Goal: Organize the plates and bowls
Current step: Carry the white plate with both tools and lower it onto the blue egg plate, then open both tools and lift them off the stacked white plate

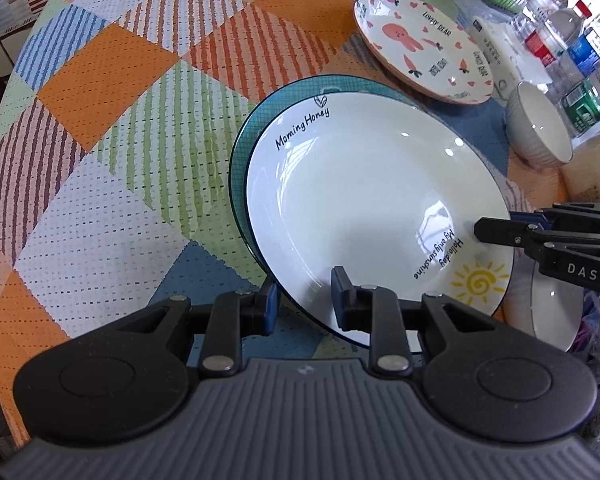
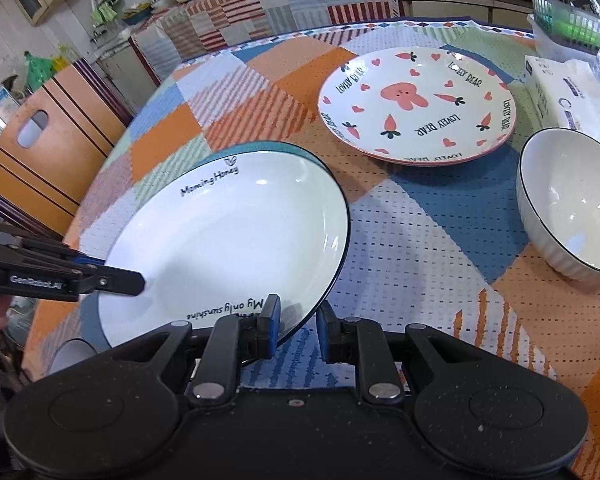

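I have the white Morning Honey plate (image 1: 364, 208) tilted over the teal plate (image 1: 244, 148) on the surface, both hand-held grippers — left (image 1: 305, 300), right (image 2: 298, 326) — straddling its rim, jaws parted, ungripped; I'd lower evenly, centred.

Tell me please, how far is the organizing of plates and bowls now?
Done: nothing clearly stacked yet. In hand: the white round "Morning Honey" plate sits over a teal plate, its rim between the fingers of both the left gripper and the right gripper. Left: the white plate with pink rabbit print and the white ribbed bowl sit apart on the tablecloth.
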### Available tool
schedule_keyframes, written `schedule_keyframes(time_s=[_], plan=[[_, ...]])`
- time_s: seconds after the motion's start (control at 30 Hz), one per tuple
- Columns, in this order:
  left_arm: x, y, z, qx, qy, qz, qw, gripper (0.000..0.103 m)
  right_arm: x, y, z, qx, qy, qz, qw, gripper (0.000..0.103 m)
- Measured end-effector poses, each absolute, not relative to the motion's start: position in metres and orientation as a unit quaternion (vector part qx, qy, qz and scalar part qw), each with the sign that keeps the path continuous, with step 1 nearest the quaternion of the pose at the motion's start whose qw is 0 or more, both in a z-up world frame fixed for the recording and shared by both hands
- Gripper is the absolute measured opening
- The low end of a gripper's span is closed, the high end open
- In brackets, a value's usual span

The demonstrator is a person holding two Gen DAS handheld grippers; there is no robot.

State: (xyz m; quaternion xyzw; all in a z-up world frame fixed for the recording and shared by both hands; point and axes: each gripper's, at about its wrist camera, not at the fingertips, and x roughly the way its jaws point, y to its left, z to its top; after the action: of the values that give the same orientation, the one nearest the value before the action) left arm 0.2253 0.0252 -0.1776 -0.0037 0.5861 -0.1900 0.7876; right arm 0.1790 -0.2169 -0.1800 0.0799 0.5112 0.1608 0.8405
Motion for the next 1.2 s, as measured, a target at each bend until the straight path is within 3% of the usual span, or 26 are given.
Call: schedule_keyframes(time_s=[0.37, 0.57, 0.77, 1.2], plan=[[0.238, 0.019, -0.186, 0.011, 0.613, -0.158, 0.774, 0.026, 0.183, -0.195, -0.178, 0.003, 0.514, 0.137, 0.847, 0.025], [0.234, 0.017, -0.156, 0.035, 0.589, -0.158, 0.792, 0.025, 0.180, -0.192, -0.150, -0.027, 0.488, 0.123, 0.864, 0.025], [0.229, 0.017, -0.108, 0.041, 0.553, -0.175, 0.814, 0.026, 0.175, -0.214, -0.106, 0.023, 0.456, 0.120, 0.882, 0.026], [0.219, -0.010, -0.033, 0.081, 0.484, -0.216, 0.844, 0.032, 0.159, -0.244, -0.056, 0.029, 0.412, 0.121, 0.903, 0.045]])
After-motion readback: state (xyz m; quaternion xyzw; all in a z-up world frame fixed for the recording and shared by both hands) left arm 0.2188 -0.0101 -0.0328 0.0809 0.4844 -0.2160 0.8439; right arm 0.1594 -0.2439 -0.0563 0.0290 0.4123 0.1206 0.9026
